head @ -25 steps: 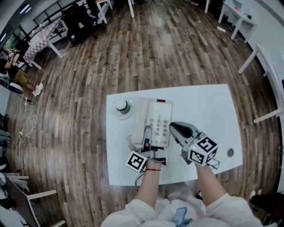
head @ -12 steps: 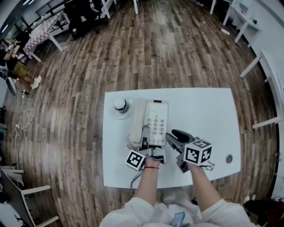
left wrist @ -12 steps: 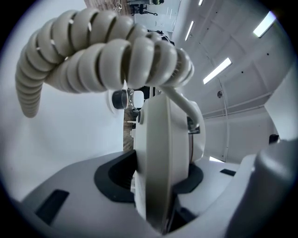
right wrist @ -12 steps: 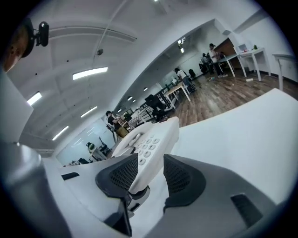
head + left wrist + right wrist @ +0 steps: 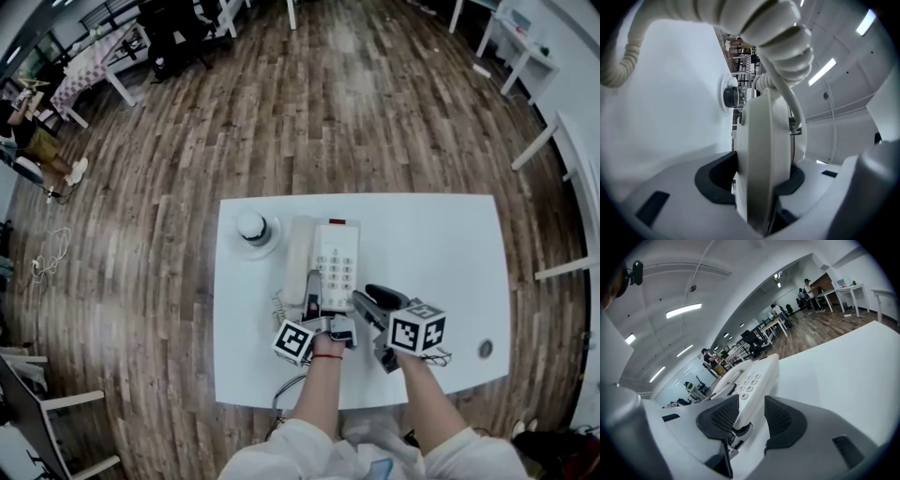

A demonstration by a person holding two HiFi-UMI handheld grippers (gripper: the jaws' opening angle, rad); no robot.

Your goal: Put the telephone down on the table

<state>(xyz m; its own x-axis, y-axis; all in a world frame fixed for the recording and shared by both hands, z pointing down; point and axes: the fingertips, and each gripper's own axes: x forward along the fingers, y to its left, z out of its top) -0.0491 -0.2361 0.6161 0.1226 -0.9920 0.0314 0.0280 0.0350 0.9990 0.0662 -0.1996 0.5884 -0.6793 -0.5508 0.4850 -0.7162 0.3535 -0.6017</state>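
— White desk (image 5: 450,234) over a wood-plank floor (image 5: 328,112). At the left end?
— Small round container (image 5: 253,225) on a white disc, well apart from both grippers.
— Next along?
— Cream coiled cord (image 5: 278,305), hanging just beside the left flank of the cream telephone (image 5: 330,246). Handset (image 5: 298,258) in its cradle on the left, keypad (image 5: 337,267) on the right.
— Held how?
— Clamped at its near edge by the left gripper (image 5: 313,307), with the pads (image 5: 717,178) pressing on both faces. Low over the front middle of the desk. Cannot tell whether lying flat on it or a shade clear.
— Further right?
— Just beside that, the right gripper (image 5: 370,298), angled down and away, jaws spread wide and just been opening. Near right corner of the telephone between the pads, not pinched.
— Past that?
— Small dark round fitting (image 5: 485,349) set in the desk near its right front corner, well apart from the telephone.
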